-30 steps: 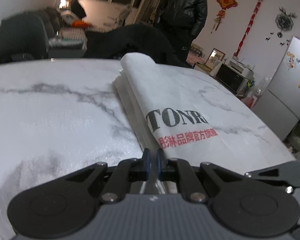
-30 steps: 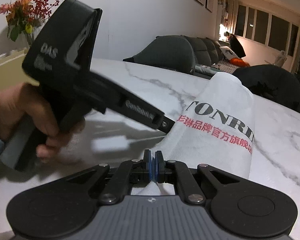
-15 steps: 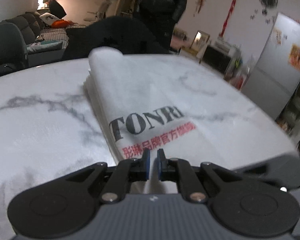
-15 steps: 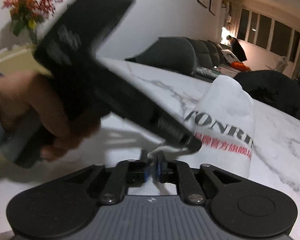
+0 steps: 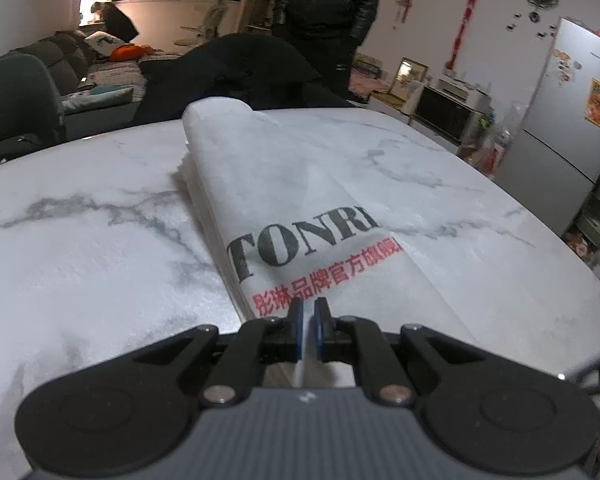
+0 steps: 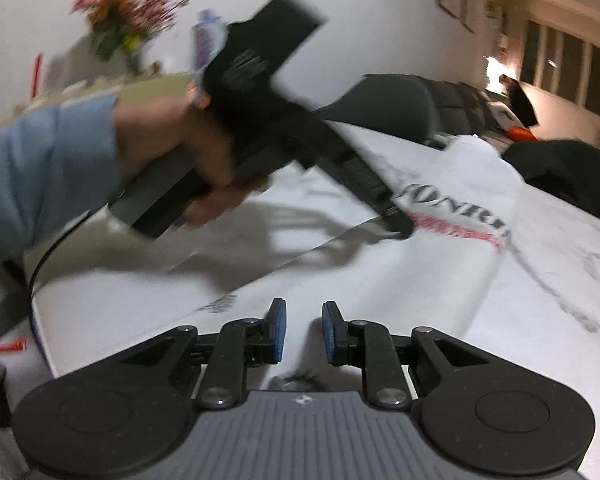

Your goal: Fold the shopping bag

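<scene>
Marble table, folded bag, dark chair behind.

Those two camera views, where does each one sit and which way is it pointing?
Left wrist: sits on the left gripper, facing along the folded shopping bag toward a standing person; only its fingers show, nearly shut on a bag edge.
Right wrist: sits on the open right gripper, looking across the marble table; shows the person's left hand and sleeve.
Shared: the bag and table.
</scene>
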`<state>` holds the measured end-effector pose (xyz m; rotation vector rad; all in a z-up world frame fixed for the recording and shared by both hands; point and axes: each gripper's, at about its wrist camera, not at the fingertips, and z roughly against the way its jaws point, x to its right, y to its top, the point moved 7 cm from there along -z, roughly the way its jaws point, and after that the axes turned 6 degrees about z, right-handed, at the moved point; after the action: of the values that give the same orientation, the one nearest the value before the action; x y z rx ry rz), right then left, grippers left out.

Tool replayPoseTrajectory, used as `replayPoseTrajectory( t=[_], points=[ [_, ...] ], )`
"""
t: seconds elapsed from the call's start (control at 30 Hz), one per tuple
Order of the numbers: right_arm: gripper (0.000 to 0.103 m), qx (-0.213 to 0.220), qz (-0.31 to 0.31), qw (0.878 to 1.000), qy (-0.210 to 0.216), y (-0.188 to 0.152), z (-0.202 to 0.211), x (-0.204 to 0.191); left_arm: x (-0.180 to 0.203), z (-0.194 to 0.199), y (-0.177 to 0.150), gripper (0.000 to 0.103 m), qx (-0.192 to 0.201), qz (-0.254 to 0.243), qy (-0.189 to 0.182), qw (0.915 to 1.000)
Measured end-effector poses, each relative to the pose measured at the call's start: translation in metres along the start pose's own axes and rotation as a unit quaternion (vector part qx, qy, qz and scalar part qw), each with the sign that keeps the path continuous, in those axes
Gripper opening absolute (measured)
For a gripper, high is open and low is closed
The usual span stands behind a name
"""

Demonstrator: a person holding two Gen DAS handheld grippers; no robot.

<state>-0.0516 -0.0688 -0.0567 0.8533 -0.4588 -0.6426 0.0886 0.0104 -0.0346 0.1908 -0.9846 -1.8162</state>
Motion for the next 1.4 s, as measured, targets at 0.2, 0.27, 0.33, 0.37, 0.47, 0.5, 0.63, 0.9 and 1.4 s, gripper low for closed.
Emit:
replayPoseTrajectory(
  t=[0.2, 0.27, 0.33, 0.37, 0.47, 0.5, 0.63, 0.9, 1.4],
  points=[
    [0.02, 0.002, -0.001, 1.0, 0.001, 0.0, -0.001, 0.001, 0.027, 0.006, 0.002, 0.01, 0.013, -0.018, -0.028, 0.9994],
    [0.02, 0.004, -0.003, 1.0, 0.001, 0.0, -0.001, 0.0, 0.034, -0.002, -0.003, 0.011, 0.001, -0.033, -0.027, 0.9991],
    [0.02, 0.005, -0.004, 1.0, 0.002, 0.0, -0.001, 0.0, 0.035, -0.011, -0.01, 0.011, -0.008, -0.039, -0.022, 0.999],
    [0.02, 0.003, -0.006, 1.0, 0.004, 0.0, 0.0, 0.001, 0.034, -0.012, -0.01, 0.011, -0.002, -0.038, -0.025, 0.999],
    [0.02, -0.003, -0.013, 1.0, 0.011, 0.001, 0.006, 0.007, 0.032, -0.011, -0.011, 0.011, 0.0, -0.029, -0.028, 0.9992],
    [0.02, -0.001, -0.019, 1.0, 0.009, 0.002, 0.01, 0.012, 0.033, -0.011, -0.012, 0.011, -0.001, -0.033, -0.025, 0.9991],
    [0.02, 0.007, -0.041, 0.999, -0.03, 0.006, 0.026, 0.043, 0.036, -0.007, -0.016, 0.011, -0.002, -0.041, -0.018, 0.999],
    [0.034, -0.005, -0.105, 0.99, -0.093, 0.027, 0.012, 0.101, 0.035, -0.002, -0.022, 0.015, 0.009, -0.029, -0.028, 0.9992],
    [0.044, -0.053, -0.149, 0.981, -0.111, 0.029, -0.057, 0.131, 0.03, 0.0, -0.026, 0.016, 0.029, -0.024, -0.045, 0.9983]
  ],
)
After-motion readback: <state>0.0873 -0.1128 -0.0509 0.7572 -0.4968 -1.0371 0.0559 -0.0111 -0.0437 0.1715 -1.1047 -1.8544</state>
